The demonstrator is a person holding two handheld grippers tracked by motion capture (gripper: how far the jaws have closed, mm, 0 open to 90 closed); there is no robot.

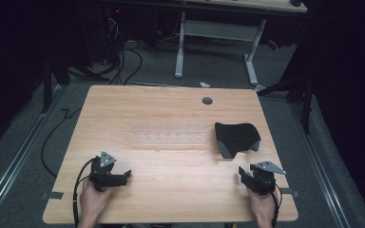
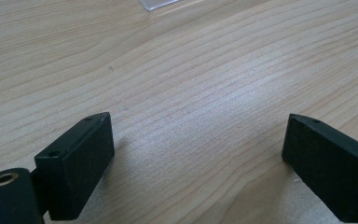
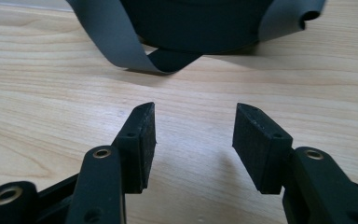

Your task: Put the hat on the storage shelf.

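Currently right gripper (image 3: pixel 195 128) facing black cloth (image 1: pixel 236 137), jaws half-open, gripping nothing, lining up for grab; left gripper (image 2: pixel 198 154) resting wide-open, empty, over bare worktop (image 1: pixel 171 180).

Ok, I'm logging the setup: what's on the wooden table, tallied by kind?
Black and grey fabric item: 1
Clear plastic sheet: 1
Hand-held tools: 2, the left tool and the right tool
Total: 4
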